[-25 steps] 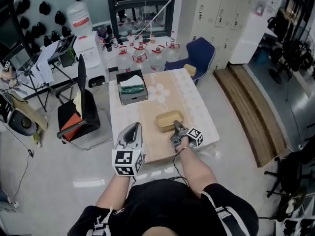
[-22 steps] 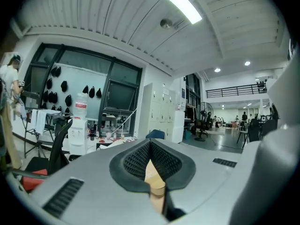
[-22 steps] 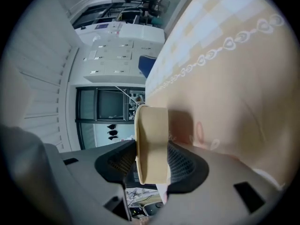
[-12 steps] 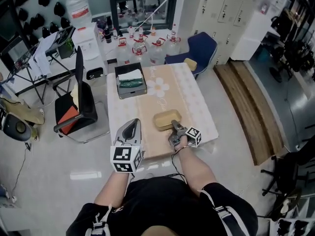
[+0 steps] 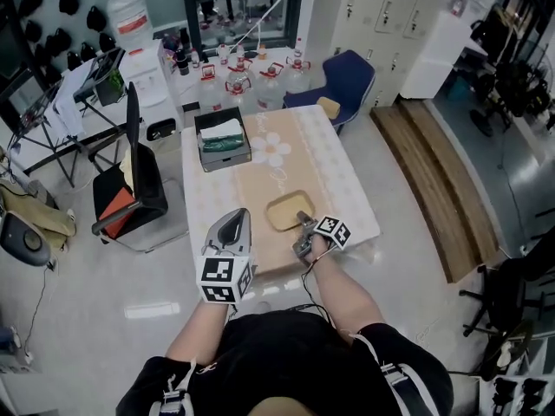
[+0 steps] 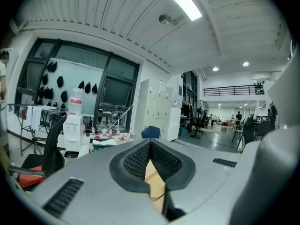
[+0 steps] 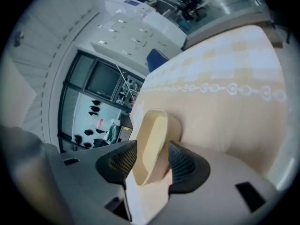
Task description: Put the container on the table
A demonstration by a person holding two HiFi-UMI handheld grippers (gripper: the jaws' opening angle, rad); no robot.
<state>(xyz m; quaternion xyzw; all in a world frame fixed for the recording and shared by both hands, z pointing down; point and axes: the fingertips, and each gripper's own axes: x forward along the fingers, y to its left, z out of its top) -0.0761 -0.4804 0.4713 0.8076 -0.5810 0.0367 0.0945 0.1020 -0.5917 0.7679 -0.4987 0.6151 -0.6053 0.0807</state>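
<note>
A shallow tan container point(image 5: 289, 211) rests on the beige cloth of the table point(image 5: 260, 176), near its front edge. My right gripper point(image 5: 302, 229) reaches its near right corner. In the right gripper view the container point(image 7: 152, 135) stands edge-on between the pads of that gripper point(image 7: 153, 159), whose jaws are closing around it with a small gap at the left pad. My left gripper point(image 5: 234, 224) hovers left of the container over the table's front, shut with nothing in it. In its own view the left gripper point(image 6: 150, 143) has its tips together.
A grey box point(image 5: 223, 137) with papers sits at the table's far left. A black chair point(image 5: 130, 185) stands left of the table, a blue chair point(image 5: 347, 76) behind it, and water bottles point(image 5: 236, 78) along the back. Wooden flooring point(image 5: 434, 180) runs to the right.
My right gripper has rolled and dropped slightly at the container's near corner. The container stays on the table and the left gripper holds still.
</note>
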